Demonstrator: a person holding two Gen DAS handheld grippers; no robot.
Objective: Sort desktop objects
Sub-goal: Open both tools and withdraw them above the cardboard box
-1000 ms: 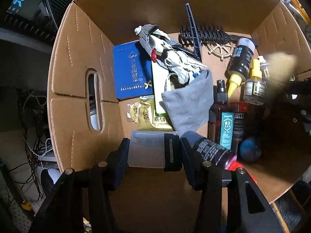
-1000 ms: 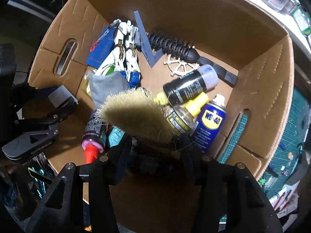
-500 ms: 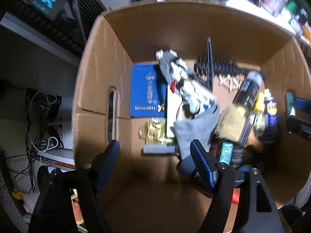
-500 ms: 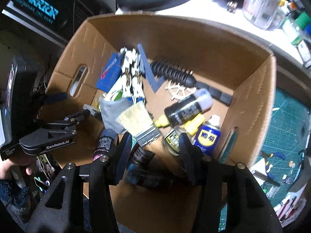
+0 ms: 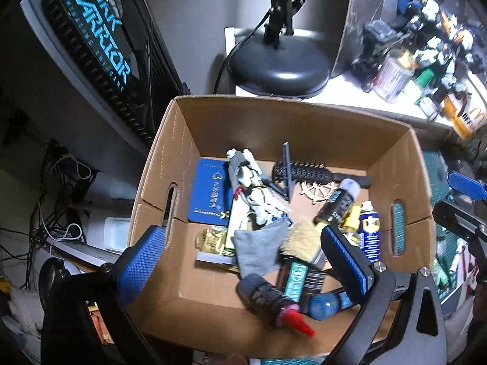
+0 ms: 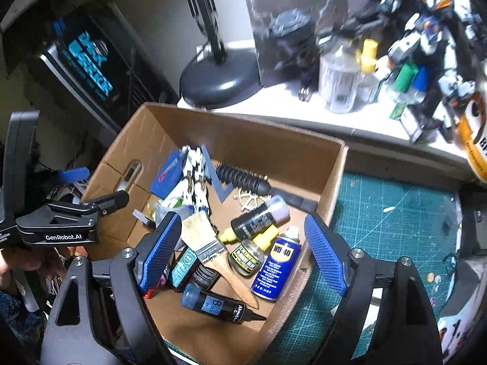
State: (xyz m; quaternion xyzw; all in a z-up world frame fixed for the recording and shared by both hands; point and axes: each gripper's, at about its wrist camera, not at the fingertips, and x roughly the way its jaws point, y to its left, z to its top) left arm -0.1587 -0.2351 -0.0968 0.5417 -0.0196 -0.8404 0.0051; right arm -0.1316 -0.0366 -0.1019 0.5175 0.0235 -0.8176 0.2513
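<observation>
An open cardboard box (image 5: 158, 182) (image 6: 331, 164) holds several sorted objects: a paintbrush (image 6: 207, 237) (image 5: 301, 240), a WD-40 can (image 6: 278, 266) (image 5: 369, 231), a black hairbrush (image 5: 307, 173) (image 6: 243, 179), a white robot model (image 5: 258, 188), a blue booklet (image 5: 210, 194), a grey cloth (image 5: 258, 249) and small bottles (image 6: 258, 216). My left gripper (image 5: 243, 258) is open and empty above the box's near left part. My right gripper (image 6: 243, 252) is open and empty above the box's near right part. The left gripper also shows in the right wrist view (image 6: 88, 194).
A white desk (image 6: 274, 106) behind the box carries a black lamp base (image 5: 280, 67) (image 6: 219, 82), jars and robot models (image 6: 426, 39). A green cutting mat (image 6: 395, 213) lies right of the box. A computer tower (image 5: 100, 54) and cables stand to the left.
My right gripper let go of the paintbrush, which now lies in the box. My left gripper released a clear plastic case. Both grippers opened and rose away from the box.
</observation>
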